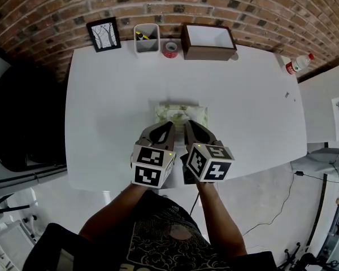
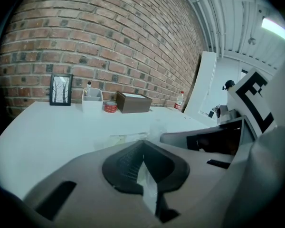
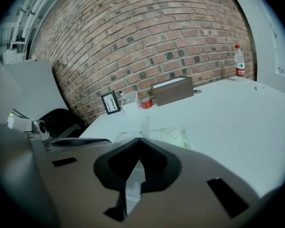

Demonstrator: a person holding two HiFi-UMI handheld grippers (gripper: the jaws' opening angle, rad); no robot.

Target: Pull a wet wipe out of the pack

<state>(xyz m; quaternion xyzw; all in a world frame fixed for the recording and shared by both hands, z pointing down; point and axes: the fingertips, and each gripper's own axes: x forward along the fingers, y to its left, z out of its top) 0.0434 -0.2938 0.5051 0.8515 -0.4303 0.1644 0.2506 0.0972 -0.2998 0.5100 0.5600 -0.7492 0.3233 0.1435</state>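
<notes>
Your left gripper (image 1: 169, 125) and right gripper (image 1: 188, 123) sit side by side above the near part of the white table (image 1: 101, 123), each with its jaws pressed together. The wipe pack (image 1: 181, 112) lies flat just beyond their tips. A pale wipe tip (image 3: 145, 122) stands up from it.
</notes>
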